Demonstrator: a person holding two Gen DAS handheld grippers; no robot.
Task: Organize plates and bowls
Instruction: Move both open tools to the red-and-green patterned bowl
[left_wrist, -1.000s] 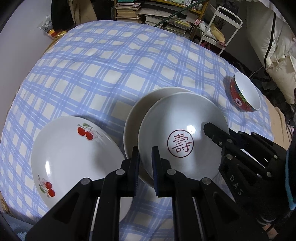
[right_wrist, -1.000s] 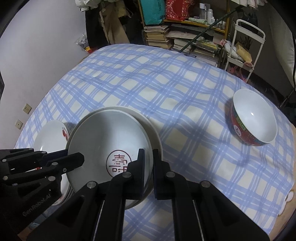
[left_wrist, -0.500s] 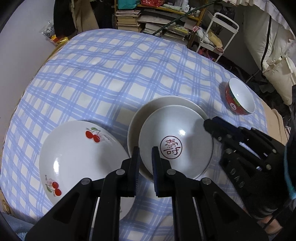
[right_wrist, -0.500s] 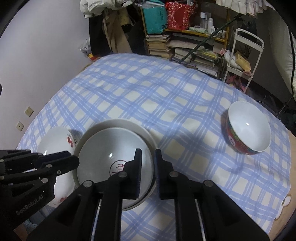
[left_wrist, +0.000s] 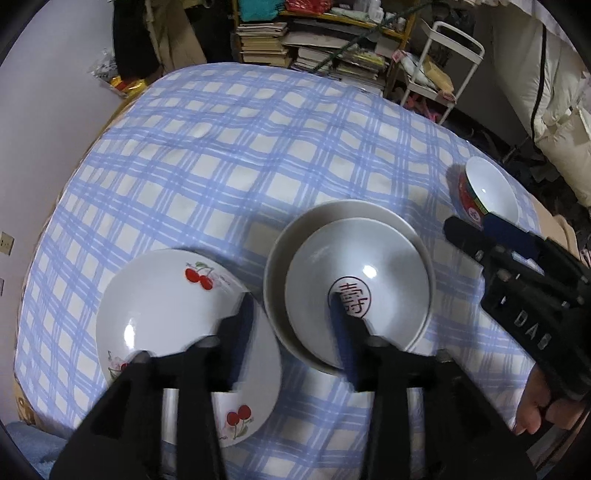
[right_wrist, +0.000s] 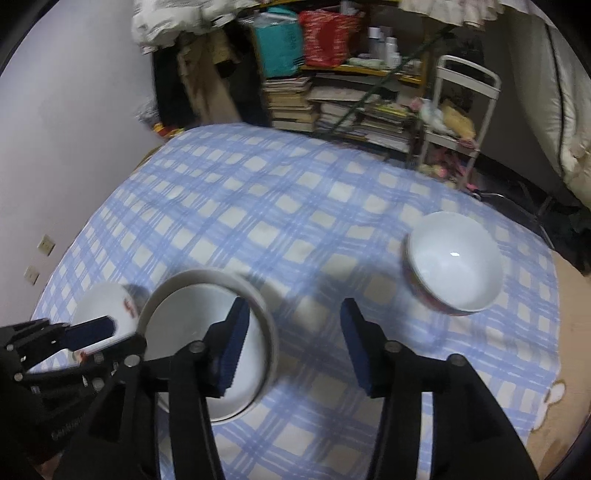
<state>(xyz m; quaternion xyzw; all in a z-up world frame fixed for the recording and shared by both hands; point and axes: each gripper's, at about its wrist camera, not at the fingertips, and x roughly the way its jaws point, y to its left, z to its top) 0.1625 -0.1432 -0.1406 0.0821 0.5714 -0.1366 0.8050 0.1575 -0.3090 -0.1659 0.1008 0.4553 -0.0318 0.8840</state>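
My left camera looked steeply down along my left tongs (left_wrist: 291, 314) from close above the checked desk (left_wrist: 229, 155), facing the bookshelves (left_wrist: 273, 40). My right camera looked less steeply along my right tongs (right_wrist: 291, 328), from the right side. Both views shared the stacked plates (left_wrist: 347, 229), the cherry plate (left_wrist: 159, 288), the red bowl (left_wrist: 487, 192) and each other's tongs.
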